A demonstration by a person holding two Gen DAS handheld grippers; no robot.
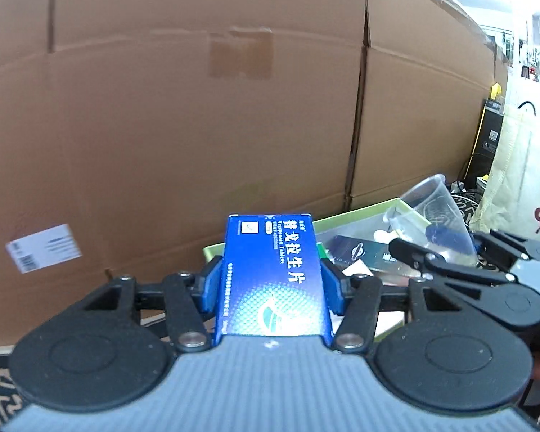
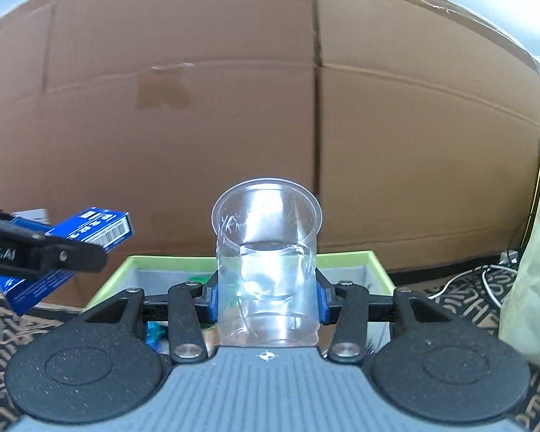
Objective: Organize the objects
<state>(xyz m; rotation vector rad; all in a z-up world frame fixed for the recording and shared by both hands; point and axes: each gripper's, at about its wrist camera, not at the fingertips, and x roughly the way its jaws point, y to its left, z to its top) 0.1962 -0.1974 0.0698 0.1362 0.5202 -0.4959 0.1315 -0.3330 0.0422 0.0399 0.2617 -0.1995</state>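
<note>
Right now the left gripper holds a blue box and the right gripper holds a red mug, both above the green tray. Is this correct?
Not quite. The right gripper holds a clear plastic cup, not a red mug; the right wrist view shows it. The left gripper does hold the blue box, above the green tray.

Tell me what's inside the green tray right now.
The green tray holds a dark flat packet and something small and white. The blue box and clear cup hide the rest.

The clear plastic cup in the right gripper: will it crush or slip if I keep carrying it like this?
The clear plastic cup looks thin-walled, so a harder squeeze from the right gripper would probably dent it. It appears empty, likely very light. Its smooth, tapered wall may slide between the pads.
</note>
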